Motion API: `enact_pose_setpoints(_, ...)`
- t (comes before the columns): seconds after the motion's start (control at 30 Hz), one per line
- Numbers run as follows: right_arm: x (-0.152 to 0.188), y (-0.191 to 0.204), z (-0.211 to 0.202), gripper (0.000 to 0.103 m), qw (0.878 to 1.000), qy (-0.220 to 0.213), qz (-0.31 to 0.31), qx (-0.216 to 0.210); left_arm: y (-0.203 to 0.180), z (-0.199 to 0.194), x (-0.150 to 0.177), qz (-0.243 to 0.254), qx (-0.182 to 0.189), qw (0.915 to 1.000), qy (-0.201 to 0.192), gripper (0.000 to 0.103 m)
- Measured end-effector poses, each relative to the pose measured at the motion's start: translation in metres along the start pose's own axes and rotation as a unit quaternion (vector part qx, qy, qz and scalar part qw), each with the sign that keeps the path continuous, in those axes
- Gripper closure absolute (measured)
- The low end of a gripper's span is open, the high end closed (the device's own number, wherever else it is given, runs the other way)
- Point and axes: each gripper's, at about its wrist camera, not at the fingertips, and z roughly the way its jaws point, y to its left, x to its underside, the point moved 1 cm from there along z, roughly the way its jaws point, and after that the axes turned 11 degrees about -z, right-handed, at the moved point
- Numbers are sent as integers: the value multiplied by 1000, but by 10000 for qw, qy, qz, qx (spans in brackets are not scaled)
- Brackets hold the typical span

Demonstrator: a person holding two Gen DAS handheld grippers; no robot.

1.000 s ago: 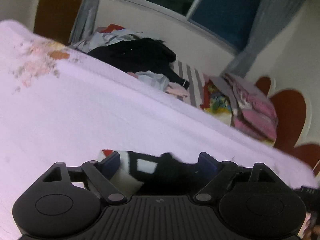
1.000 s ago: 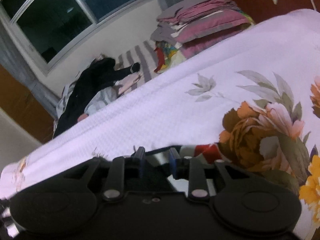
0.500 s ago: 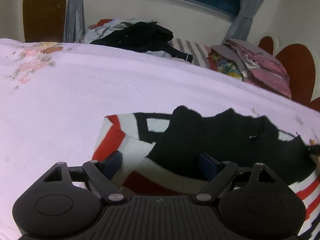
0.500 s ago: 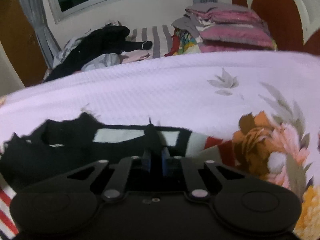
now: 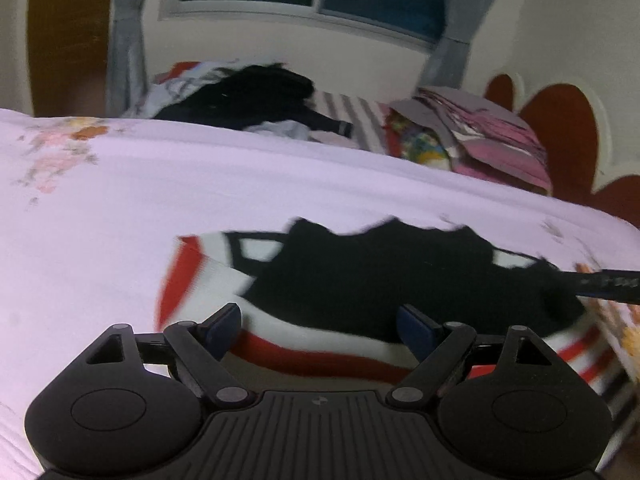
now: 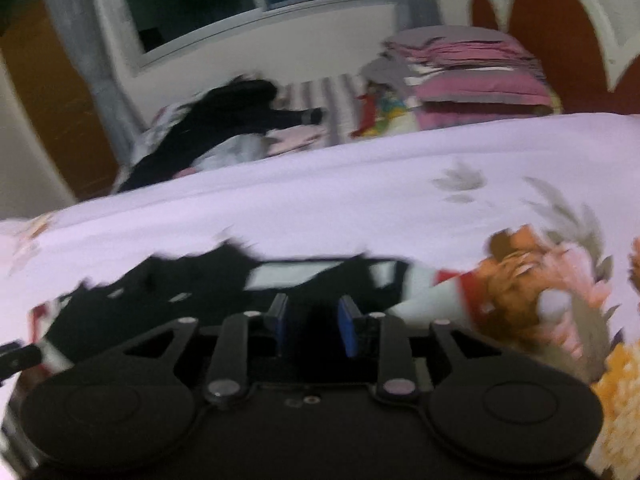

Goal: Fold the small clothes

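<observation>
My left claw [image 5: 320, 326] sits at the bottom of its view with the jaws spread wide. Nothing is pinched; the sweater [image 5: 360, 280] just lies under and beyond them on the bed [image 5: 100, 260]. That sweater is black in the middle with white and red bands, spread across the lower centre of the frame on the pale lilac bedspread. At the right edge of that view a dark bar, my other claw [image 5: 608, 290], pokes in over the sweater's right side.

In the right wrist view, my right claw [image 6: 314, 326] is at bottom centre, jaws narrow with a gap between the blue pads. They've just been opening again, and black cloth shows in the gap, but it's too blurry to say whether the pads touch it. The sweater [image 6: 180, 300] runs from lower left to centre, red cuff near the big flower print [image 6: 540, 300] at the right.

Further back: a heap of dark clothes [image 6: 240, 120] in the upper middle, folded pink bedding [image 6: 472, 76] to the upper right.
</observation>
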Motion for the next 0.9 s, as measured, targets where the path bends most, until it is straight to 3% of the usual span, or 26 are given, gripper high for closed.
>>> enact_pose_setpoints(0.17,13,44,2,76,9988,166,-263,-386,-31,-1,16,237,198,9994,157,19)
enact_pose_setpoints(0.3,23,60,8,72,9980,326,-426,-340,-40,8,28,302,77,9990,313,19)
enact_pose_setpoints(0.43,32,46,6,64,9982,360,-453,-163,-31,14,38,427,-230,9983,324,19)
enact_pose_setpoints(0.57,40,18,-2,67,9980,394,-431,228,-19,10,39,458,-331,9980,297,19)
enact_pose_setpoints(0.73,49,-1,-12,71,9977,417,-357,406,-16,1,41,495,-535,9970,266,19)
enact_pose_setpoints(0.9,51,18,-33,65,9987,325,-352,187,-19,-11,42,422,-621,9968,259,19)
